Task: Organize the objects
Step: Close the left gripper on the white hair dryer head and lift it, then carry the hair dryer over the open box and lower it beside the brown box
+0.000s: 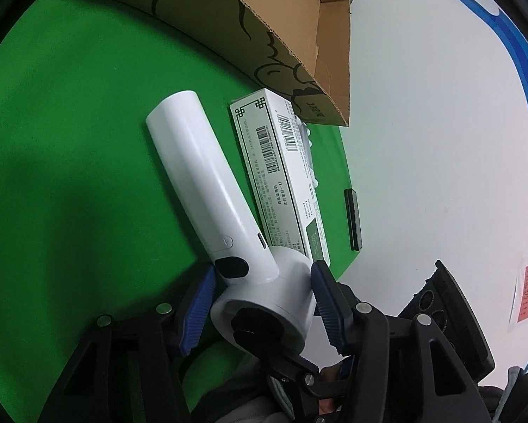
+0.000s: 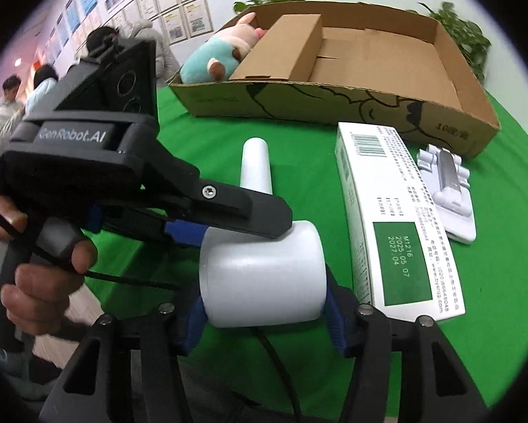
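A white hair dryer (image 1: 200, 190) with a long handle and a round head (image 2: 264, 275) is held over the green cloth. My left gripper (image 1: 260, 306) is shut on the dryer's head from both sides. My right gripper (image 2: 264, 303) is also shut on the head, its blue pads (image 2: 193, 313) pressing each side; the left gripper (image 2: 179, 208) shows above it. A long white and green carton (image 1: 281, 183) (image 2: 397, 218) lies beside the dryer. An open cardboard box (image 1: 299, 35) (image 2: 334, 105) stands beyond, with a plush pig (image 2: 221, 49) in its left part.
A white plastic holder (image 2: 447, 194) lies between the carton and the cardboard box. A dark flat object (image 1: 353, 218) lies at the cloth's edge. People stand at the far left (image 2: 24, 95). Green plants (image 2: 464, 35) are behind the box.
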Action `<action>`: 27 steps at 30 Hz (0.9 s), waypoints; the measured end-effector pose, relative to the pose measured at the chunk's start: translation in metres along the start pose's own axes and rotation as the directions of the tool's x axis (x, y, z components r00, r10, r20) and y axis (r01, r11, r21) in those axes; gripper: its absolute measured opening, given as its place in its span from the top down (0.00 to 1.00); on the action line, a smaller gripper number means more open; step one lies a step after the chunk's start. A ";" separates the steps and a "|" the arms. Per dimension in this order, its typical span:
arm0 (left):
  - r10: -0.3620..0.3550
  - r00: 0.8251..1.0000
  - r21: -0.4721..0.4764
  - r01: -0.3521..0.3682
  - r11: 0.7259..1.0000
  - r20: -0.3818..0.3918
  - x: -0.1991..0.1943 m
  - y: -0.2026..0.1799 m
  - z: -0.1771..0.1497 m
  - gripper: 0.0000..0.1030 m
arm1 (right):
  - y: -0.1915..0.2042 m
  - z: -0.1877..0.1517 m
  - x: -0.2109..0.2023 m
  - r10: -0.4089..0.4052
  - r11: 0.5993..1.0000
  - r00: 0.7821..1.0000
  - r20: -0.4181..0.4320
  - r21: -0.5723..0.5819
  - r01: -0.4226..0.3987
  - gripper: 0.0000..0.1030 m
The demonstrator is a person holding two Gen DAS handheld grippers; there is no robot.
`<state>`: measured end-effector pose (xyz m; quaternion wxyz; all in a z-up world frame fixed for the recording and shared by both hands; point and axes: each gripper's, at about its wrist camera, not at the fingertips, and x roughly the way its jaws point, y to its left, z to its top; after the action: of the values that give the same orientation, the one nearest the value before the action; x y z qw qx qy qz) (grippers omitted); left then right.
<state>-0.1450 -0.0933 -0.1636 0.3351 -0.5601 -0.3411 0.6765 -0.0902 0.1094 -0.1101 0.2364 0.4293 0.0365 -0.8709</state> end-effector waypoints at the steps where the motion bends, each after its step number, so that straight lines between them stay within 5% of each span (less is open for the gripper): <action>1: 0.000 1.000 0.000 0.000 1.000 0.002 -0.001 -0.001 0.000 0.49 | -0.001 0.000 -0.001 0.001 1.000 1.000 0.003 0.018 -0.001 0.47; 8: 0.012 0.999 0.019 -0.013 1.000 0.041 -0.016 -0.012 0.006 0.54 | -0.010 0.002 -0.005 0.030 0.986 0.999 0.028 0.161 -0.034 0.48; 11: 0.010 0.997 0.048 -0.014 0.999 0.080 -0.031 -0.022 0.013 0.69 | -0.004 0.003 -0.014 -0.001 0.991 0.998 0.062 0.131 -0.007 0.49; 17: -0.024 0.995 0.117 0.012 0.993 0.098 -0.050 -0.043 0.029 0.70 | 0.005 0.009 -0.032 -0.095 0.994 0.984 0.154 0.060 0.086 0.49; 27: -0.018 0.992 0.231 -0.012 0.973 0.128 -0.082 -0.086 0.069 0.70 | 0.010 0.037 -0.043 -0.235 0.967 0.928 0.288 -0.031 0.254 0.49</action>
<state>-0.1951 -0.1214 -0.0380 0.3761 -0.4721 -0.2817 0.7459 -0.0905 0.1068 -0.0524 0.1431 0.2849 0.0852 -0.9440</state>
